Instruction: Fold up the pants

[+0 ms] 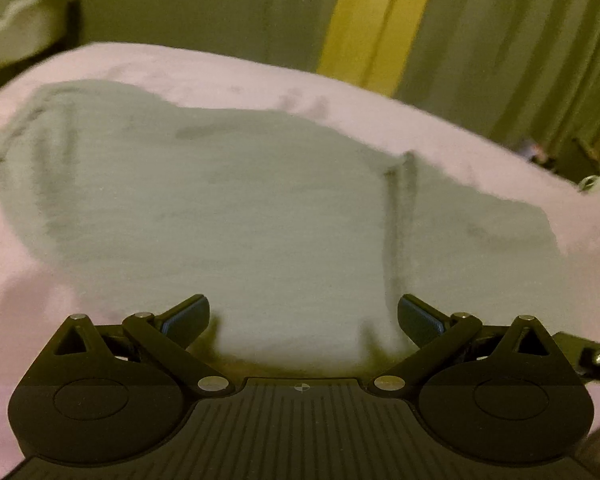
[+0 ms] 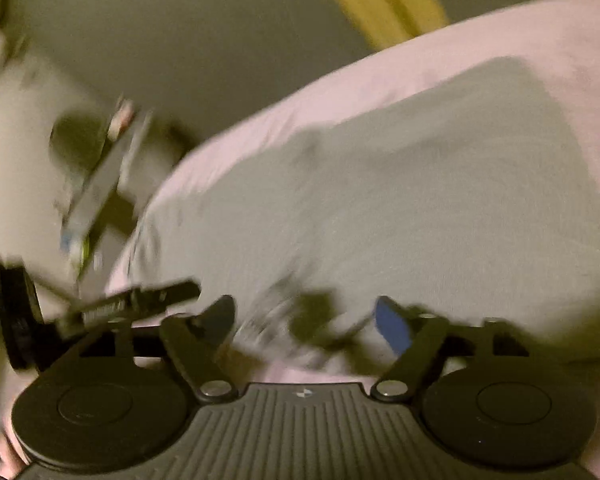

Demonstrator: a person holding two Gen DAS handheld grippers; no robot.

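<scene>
A pale pink bed sheet (image 1: pixel 228 76) covers the surface, with green curtains (image 1: pixel 520 40) and a yellow strip behind. The grey pants (image 1: pixel 228 208) lie on it across the middle of the left wrist view, flattened into a broad shape with a seam or fold ridge right of centre; in the blurred right wrist view they fill the centre and right. They look at least partly folded, perhaps leg over leg, though the blur leaves layers uncertain; further folds probably remain. The left gripper (image 1: pixel 303 318) hovers at the lower edge with fingers spread, holding nothing. The right gripper (image 2: pixel 304 320) also stands apart, empty, over a dark smeared patch.
</scene>
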